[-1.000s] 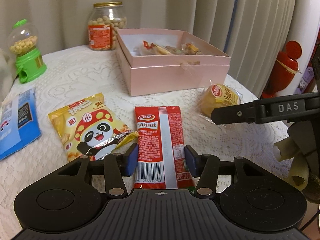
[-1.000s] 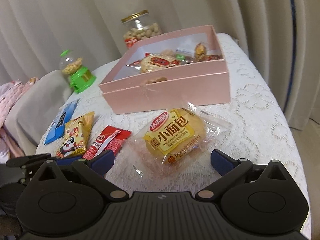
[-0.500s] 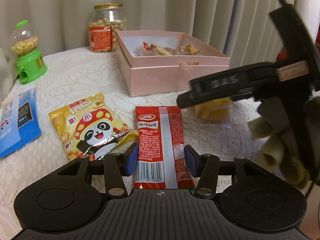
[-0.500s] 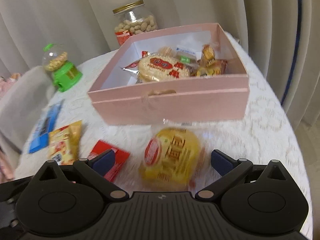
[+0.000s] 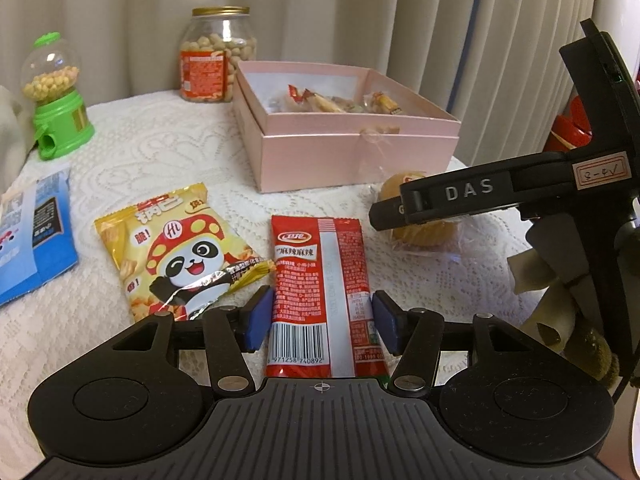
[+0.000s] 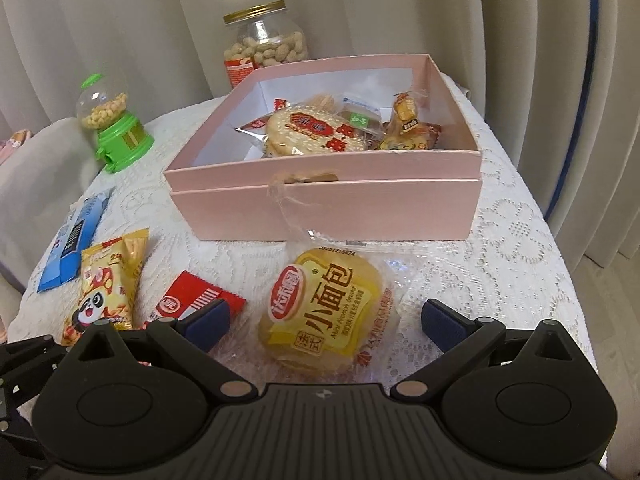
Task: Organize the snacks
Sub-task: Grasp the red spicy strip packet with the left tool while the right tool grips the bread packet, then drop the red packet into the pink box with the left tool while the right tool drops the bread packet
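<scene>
Lace-covered table point(image 6: 512, 240): pink box point(image 6: 328, 208), peanut jar point(image 6: 264, 40), candy dispenser point(image 6: 120, 132), several snack packets.

Pale cream curtains point(image 6: 400, 4) hang in long vertical pleats behind the whole scene, with a thin dark blue stripe point(image 6: 576, 112) running down one fold at the right in the right wrist view. A rounded table under a white lace cloth point(image 6: 516, 240) fills the foreground, and beyond its right edge a strip of light floor point(image 6: 608, 292) shows beneath the curtain hem. At the left a grey cushioned seat point(image 6: 36, 168) stands just beside the table, and the light is warm, soft and indoor.
</scene>
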The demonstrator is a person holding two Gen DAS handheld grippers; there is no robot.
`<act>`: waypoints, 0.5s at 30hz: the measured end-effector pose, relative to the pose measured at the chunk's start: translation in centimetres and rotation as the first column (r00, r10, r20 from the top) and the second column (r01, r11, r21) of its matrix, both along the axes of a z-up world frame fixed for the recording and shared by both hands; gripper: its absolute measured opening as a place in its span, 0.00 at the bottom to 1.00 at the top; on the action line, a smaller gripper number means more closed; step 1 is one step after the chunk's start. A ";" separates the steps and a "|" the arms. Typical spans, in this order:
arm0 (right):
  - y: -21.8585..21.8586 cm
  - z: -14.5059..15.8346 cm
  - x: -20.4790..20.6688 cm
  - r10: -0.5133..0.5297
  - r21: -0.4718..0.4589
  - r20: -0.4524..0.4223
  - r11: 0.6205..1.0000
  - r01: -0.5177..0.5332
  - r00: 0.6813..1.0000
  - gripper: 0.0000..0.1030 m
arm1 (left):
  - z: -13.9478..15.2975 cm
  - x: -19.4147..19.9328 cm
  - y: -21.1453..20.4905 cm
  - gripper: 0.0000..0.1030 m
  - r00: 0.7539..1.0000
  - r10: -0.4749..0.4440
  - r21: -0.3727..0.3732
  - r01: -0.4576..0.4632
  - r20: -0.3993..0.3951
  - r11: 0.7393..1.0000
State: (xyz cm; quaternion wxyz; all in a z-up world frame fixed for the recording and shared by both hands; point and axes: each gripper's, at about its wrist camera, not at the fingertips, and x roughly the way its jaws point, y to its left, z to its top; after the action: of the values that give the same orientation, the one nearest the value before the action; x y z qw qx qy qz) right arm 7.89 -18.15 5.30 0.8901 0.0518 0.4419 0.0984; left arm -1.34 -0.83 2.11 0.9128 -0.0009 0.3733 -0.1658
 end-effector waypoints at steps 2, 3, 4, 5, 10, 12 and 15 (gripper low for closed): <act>0.2 0.0 0.0 -0.004 -0.018 0.010 1.000 0.004 1.000 0.88 | 0.0 -0.1 0.0 0.58 1.000 -0.004 0.004 0.004 0.006 1.000; 0.3 0.2 -0.1 0.002 -0.022 0.018 1.000 -0.001 1.000 0.79 | -0.1 -0.2 -0.1 0.59 1.000 -0.007 0.009 0.007 0.013 1.000; 0.4 0.3 -0.3 0.009 -0.020 0.024 1.000 -0.008 1.000 0.73 | -0.2 -0.3 -0.1 0.59 1.000 -0.011 0.014 0.011 0.023 1.000; 0.4 0.5 -0.4 0.014 -0.021 0.028 1.000 -0.014 1.000 0.70 | -0.2 -0.4 -0.2 0.59 1.000 -0.013 0.018 0.012 0.029 1.000; -0.1 1.3 -2.2 0.057 -0.014 0.036 0.998 -0.056 0.998 0.57 | -0.3 -0.6 0.2 0.59 0.999 -0.014 -0.009 0.015 0.034 1.000; -0.6 1.6 -3.0 0.062 -0.014 0.043 0.998 -0.062 0.997 0.55 | -0.4 -0.9 0.3 0.59 0.999 -0.019 -0.017 0.020 0.042 1.000; -1.5 2.2 -4.0 0.058 -0.011 0.059 0.998 -0.057 0.997 0.55 | -0.3 -1.1 0.3 0.59 0.999 -0.029 -0.030 0.030 0.033 0.999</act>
State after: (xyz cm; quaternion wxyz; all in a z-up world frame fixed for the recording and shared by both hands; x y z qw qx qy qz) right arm 3.93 -19.61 7.45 0.8999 0.0318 0.4172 0.1233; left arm -2.39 -0.50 1.76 0.9162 -0.0068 0.3556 -0.1848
